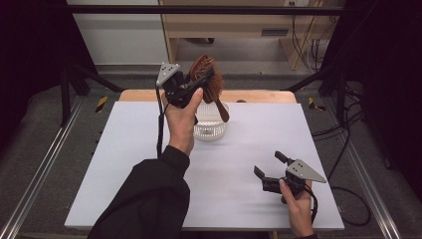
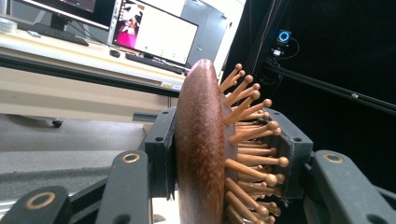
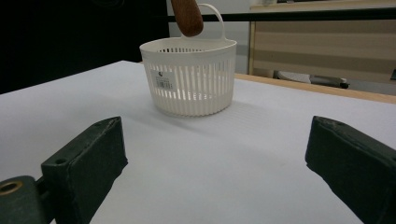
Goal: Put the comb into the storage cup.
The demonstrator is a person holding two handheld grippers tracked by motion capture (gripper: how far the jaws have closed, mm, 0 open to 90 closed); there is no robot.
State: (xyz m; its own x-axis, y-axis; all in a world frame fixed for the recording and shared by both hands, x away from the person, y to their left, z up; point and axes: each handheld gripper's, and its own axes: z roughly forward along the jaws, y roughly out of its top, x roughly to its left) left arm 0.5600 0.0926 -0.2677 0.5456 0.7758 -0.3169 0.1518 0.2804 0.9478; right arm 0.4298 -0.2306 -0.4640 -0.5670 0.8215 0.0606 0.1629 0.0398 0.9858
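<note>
One hairbrush (image 1: pixel 206 79), one basket (image 1: pixel 210 124).

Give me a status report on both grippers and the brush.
Left gripper shut on brown wooden hairbrush, held above white slatted plastic basket. Right gripper open, empty, low over white table. Nothing blocking the basket.

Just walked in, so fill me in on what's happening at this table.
A person works with a two-jaw gripper in each hand. The left gripper is shut on a brown wooden hairbrush, jaws clamped on the head, held up in the air with its handle hanging over a white slotted basket that stands on the white table. The right gripper is low over the near right part of the table, jaws open and holding nothing, pointed toward the basket.
</note>
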